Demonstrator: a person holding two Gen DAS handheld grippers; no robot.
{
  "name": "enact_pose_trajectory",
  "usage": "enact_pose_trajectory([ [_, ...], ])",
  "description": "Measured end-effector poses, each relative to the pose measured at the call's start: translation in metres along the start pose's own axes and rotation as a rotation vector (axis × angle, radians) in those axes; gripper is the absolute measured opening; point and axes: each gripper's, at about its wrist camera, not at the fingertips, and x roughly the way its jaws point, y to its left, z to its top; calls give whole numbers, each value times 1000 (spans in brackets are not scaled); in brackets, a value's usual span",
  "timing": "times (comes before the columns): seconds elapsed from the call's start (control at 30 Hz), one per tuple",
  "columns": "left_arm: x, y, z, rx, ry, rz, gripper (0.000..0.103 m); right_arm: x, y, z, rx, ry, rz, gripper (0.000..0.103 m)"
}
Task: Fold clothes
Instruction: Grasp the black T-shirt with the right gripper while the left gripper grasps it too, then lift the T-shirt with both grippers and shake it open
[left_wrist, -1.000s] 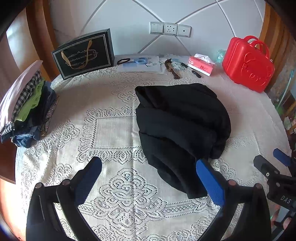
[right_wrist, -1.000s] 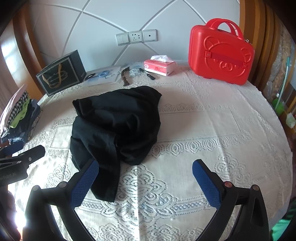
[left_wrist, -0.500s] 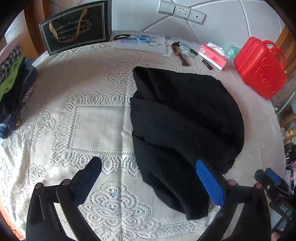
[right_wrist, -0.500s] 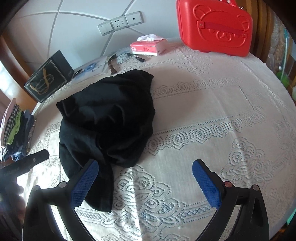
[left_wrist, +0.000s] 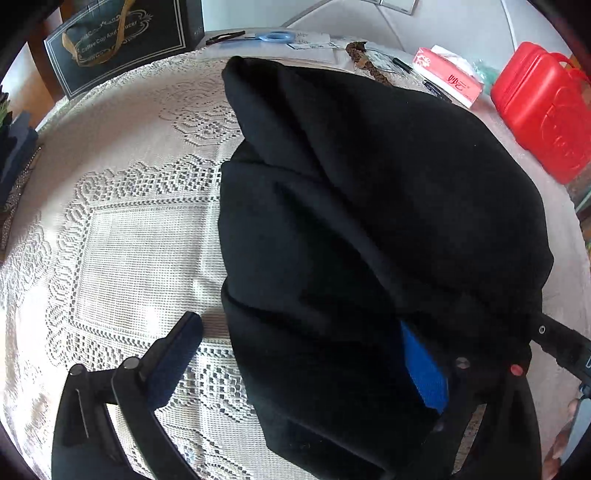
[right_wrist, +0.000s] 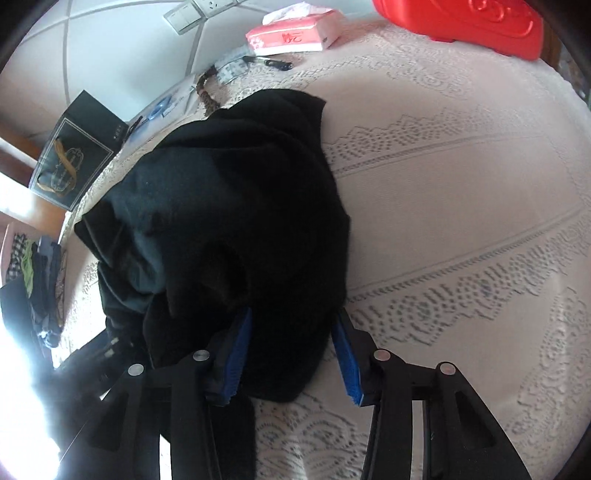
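L gripper (left_wrist: 303, 354) wide over black garment (left_wrist: 369, 221), R gripper (right_wrist: 291, 350) narrowed round its edge, bag (left_wrist: 118, 40) reads "Coffee Cup And Saucer"

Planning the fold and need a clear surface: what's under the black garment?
The black garment lies heaped on the lace tablecloth, which shows all around it. Whatever lies beneath the heap itself is covered and cannot be seen.

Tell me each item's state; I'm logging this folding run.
black garment: crumpled heap, unfolded.
left tool: open, straddling the garment's near edge.
right tool: partly closed around a garment fold.
tissue box: open, tissue poking out.
red case: shut.
clothes stack: piled at the table edge.
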Motion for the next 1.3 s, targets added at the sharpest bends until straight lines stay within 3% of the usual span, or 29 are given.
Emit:
enact_pose_trajectory([
  [0.07,-1,1,1,-5,5,-3,101,2,6,1,-26,-15,-15,46],
  [0.1,-3,1,1,-4,6,-9,93,3,9,0,-49,-19,-27,46],
  [0.13,-7,0,2,8,9,-33,70,4,12,0,-75,-21,-40,45],
  [0.2,-17,-4,4,43,17,-86,38,5,22,-2,-159,-12,-108,21],
  [0.23,-22,-4,5,57,11,-79,28,4,26,-3,-188,-9,-117,7],
  [0.33,-46,9,12,77,-38,-22,19,-12,32,-3,-257,-47,-160,7],
  [0.47,-90,57,26,20,-147,95,19,-78,13,4,-257,-241,-288,7],
  [0.57,-115,94,32,-46,-189,90,19,-122,-14,3,-207,-333,-335,7],
  [0.63,-122,112,39,-88,-174,40,29,-141,-32,-1,-166,-364,-344,8],
  [0.7,-121,121,35,-123,-154,-8,44,-149,-50,-9,-120,-361,-316,18],
  [0.77,-119,126,27,-148,-136,-46,59,-148,-66,-20,-70,-329,-283,42],
  [0.8,-115,125,22,-152,-123,-55,67,-146,-73,-26,-49,-316,-269,47],
  [0.87,-105,131,15,-163,-91,-57,68,-144,-87,-30,-7,-285,-237,71],
  [0.93,-98,136,9,-173,-59,-43,68,-145,-100,-33,49,-267,-212,77],
  [1.1,-81,149,13,-192,-42,-4,68,-151,-125,-36,138,-252,-139,75],
  [1.17,-75,153,22,-188,-41,14,68,-150,-127,-27,132,-235,-122,58],
  [1.27,-61,156,37,-174,-36,66,68,-141,-117,-2,96,-201,-88,43],
  [1.3,-54,157,40,-170,-24,82,68,-135,-112,7,84,-192,-73,43],
])
